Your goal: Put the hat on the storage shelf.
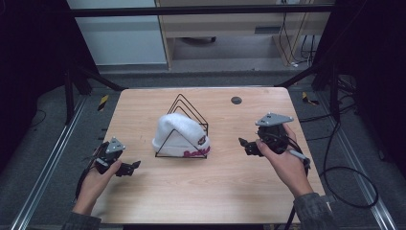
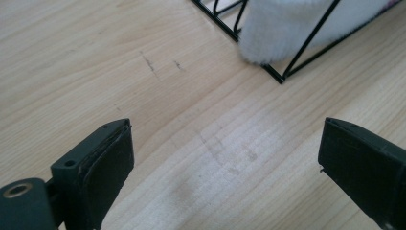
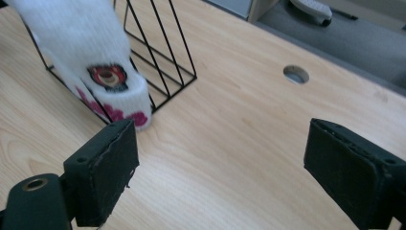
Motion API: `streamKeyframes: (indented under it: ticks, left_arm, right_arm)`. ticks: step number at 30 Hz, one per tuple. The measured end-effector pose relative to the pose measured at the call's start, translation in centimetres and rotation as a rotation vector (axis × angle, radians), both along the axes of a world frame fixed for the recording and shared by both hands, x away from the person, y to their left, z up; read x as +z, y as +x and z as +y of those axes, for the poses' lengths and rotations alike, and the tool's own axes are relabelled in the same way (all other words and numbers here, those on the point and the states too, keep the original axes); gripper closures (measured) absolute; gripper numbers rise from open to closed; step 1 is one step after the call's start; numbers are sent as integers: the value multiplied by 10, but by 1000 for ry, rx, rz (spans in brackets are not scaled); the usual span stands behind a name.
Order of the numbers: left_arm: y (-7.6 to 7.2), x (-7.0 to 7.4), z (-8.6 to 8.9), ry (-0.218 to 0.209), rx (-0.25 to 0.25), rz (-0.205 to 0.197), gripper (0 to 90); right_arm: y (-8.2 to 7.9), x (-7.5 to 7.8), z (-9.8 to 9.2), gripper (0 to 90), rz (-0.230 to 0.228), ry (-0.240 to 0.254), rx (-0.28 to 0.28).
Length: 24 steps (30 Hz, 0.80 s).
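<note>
at the middle of the counter [image 1: 143,201], a white knit beanie [image 1: 178,134] is sitting draped over the front frames of a black wire rack [image 1: 191,112], its cuff with red lettering resting near the counter surface. the left gripper [image 1: 129,167] is hovering low to the left of the rack, well apart from the hat, and its fingers [image 2: 103,167] are standing wide apart with nothing between them. the right gripper [image 1: 245,145] is hanging to the right of the rack, pointing toward the hat's cuff, its fingers [image 3: 107,167] also spread wide and empty. neither gripper is touching the beanie or the rack. judging from this, the work on the hat is looking barely begun: no grasp is made yet, and reaching in, closing on the knit, and lifting it off the wires are all left to do.
</note>
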<state>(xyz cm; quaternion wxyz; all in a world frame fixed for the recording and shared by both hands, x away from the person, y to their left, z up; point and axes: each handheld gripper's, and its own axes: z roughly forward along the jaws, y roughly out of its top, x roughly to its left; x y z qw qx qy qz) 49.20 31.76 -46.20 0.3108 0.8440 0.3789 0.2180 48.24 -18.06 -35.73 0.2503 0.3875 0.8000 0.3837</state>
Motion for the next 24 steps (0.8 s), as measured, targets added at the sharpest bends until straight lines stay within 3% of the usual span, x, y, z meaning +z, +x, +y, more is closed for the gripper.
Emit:
streamKeyframes:
  ticks: [1, 10, 11, 16, 17, 24]
  left_arm:
    - [-1, -3, -1, -4, 0, 4, 45]
    - [-2, -12, -1, -22, 10, 25, 47]
    - [-1, -16, 0, -18, 8, 46, 46]
    - [0, -20, 0, -19, 11, 55, 48]
    - [0, -22, 0, -16, 15, 55, 48]
    - [1, -30, 2, -15, 13, 73, 47]
  right_arm:
    - [-2, -12, -6, 119, 17, 7, -10]
    - [-7, -44, -21, 119, 70, 39, -39]
    - [-7, -54, -23, 121, 83, 38, -48]
    - [-12, -77, -24, 127, 129, 30, -56]
    - [-14, -90, -23, 129, 153, 26, -48]
    - [-13, -117, -21, 129, 190, 38, -56]
